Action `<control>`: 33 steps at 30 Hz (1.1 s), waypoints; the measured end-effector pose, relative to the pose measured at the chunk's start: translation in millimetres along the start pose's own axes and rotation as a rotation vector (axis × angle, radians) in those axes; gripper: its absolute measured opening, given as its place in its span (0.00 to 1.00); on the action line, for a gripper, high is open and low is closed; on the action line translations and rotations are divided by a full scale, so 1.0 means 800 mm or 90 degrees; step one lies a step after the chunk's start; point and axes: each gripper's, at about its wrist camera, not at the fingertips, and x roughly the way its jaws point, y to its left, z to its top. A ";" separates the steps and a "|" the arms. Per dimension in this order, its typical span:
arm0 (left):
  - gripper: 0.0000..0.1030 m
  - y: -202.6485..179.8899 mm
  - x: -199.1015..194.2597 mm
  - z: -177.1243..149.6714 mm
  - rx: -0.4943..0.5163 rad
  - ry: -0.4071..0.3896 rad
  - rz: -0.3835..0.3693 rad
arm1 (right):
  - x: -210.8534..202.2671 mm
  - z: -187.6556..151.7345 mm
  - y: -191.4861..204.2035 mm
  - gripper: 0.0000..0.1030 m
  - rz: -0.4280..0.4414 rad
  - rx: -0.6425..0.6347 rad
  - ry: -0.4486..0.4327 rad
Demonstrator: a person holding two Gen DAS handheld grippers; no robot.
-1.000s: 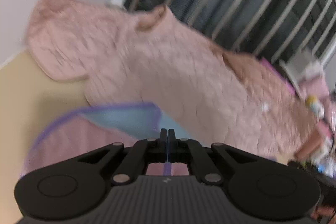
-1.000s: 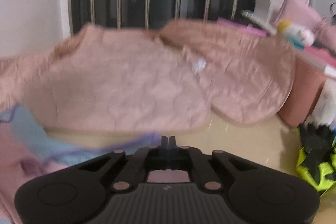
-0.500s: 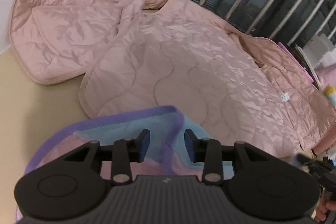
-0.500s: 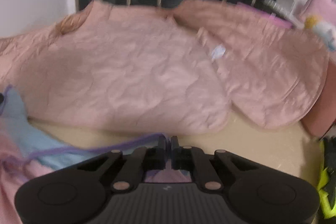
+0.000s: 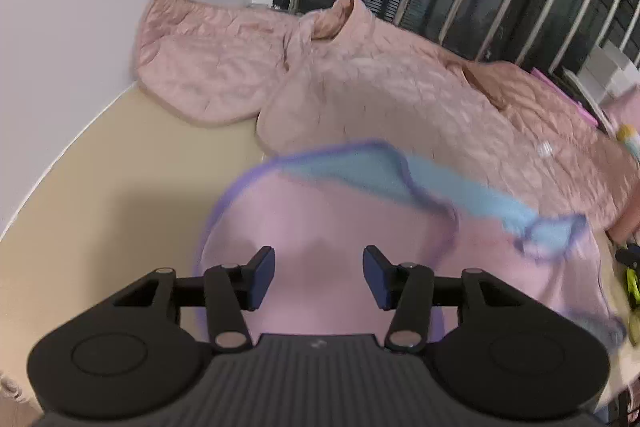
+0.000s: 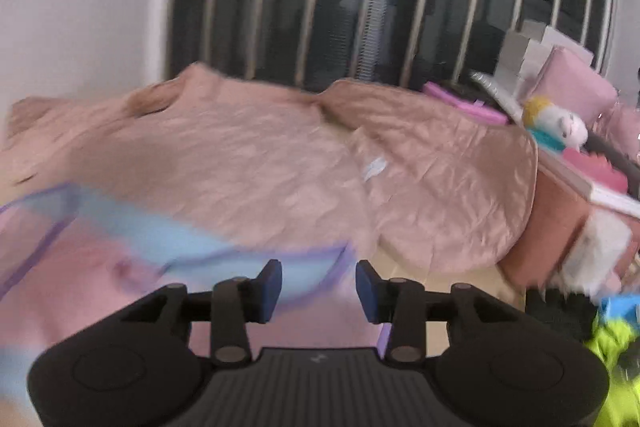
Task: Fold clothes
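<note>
Both tongs, left tongs (image 5: 319,277) and right tongs (image 6: 319,291), have just been opening and stand partly apart, gripping nothing; the pink garment with blue lining and purple trim (image 5: 360,227) lies loose below them on the beige tabletop (image 5: 120,195), one fold seemingly laid, while the quilted pink jacket (image 6: 280,167) behind lies spread, unfolded

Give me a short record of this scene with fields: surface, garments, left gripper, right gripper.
surface: beige table
garments: pink garment with purple trim in front; peach quilted jacket spread behind it
left gripper: open, jaws just opened, pads not pressing the pink garment below
right gripper: open, jaws just opened, over the purple-trimmed edge, not gripping it
</note>
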 end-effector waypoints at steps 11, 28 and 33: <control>0.56 -0.063 -0.011 -0.072 0.115 0.102 -0.133 | -0.039 -0.091 -0.018 0.26 -0.040 0.009 0.100; 0.04 -0.065 -0.047 -0.076 0.187 0.015 -0.101 | -0.044 -0.105 -0.020 0.11 -0.105 0.003 0.115; 0.44 -0.065 -0.047 -0.090 0.184 0.025 -0.109 | -0.068 -0.106 -0.010 0.23 -0.086 -0.032 0.087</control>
